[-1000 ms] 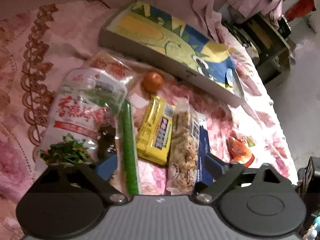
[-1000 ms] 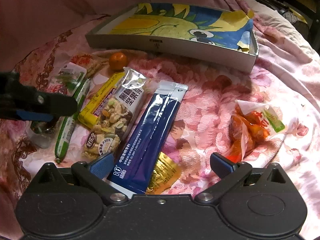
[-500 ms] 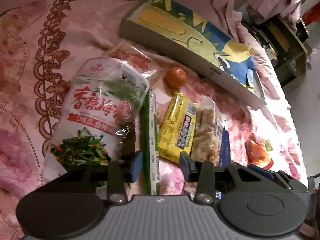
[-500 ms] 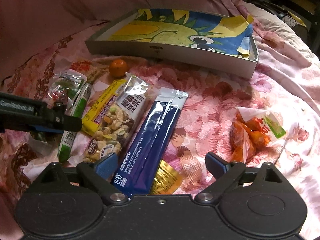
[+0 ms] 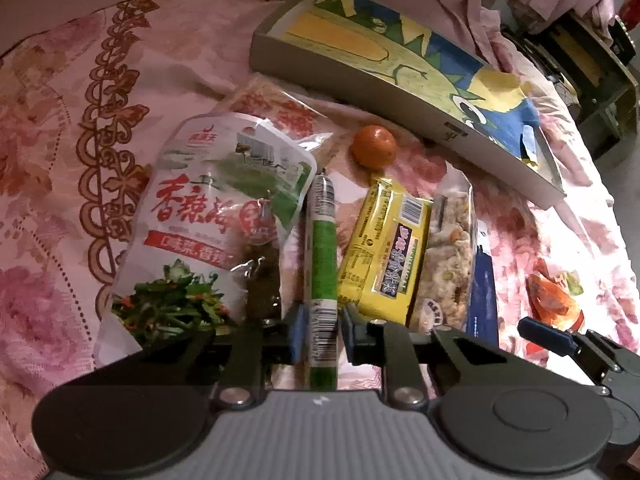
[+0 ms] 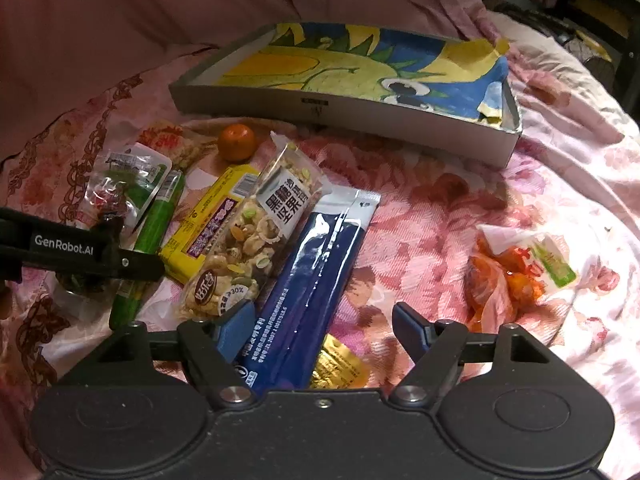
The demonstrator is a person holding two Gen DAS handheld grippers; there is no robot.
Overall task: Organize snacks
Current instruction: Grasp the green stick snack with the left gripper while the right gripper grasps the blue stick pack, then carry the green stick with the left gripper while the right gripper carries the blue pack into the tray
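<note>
My left gripper (image 5: 323, 334) is shut on the near end of a green sausage stick (image 5: 322, 248), which lies on the floral bedspread between a seaweed salad bag (image 5: 200, 220) and a yellow packet (image 5: 384, 248). In the right wrist view the stick (image 6: 154, 224) lies under one left finger (image 6: 120, 262). My right gripper (image 6: 324, 326) is closing around a long blue pouch (image 6: 316, 272). The right pad is still clear of the pouch. A gold wrapper (image 6: 340, 368) also lies between the jaws.
A shallow grey box (image 6: 360, 108) lined with a corn cartoon sits at the back. A mandarin (image 6: 236, 142), a nut bar (image 6: 256, 232) and an orange-red snack bag (image 6: 508, 280) lie on the bedspread. Dark furniture (image 5: 592, 68) stands beyond the bed.
My left jaws went from wide open to shut on the green stick. The left view tipped toward the seaweed bag. My right jaws narrowed around the blue pouch.
</note>
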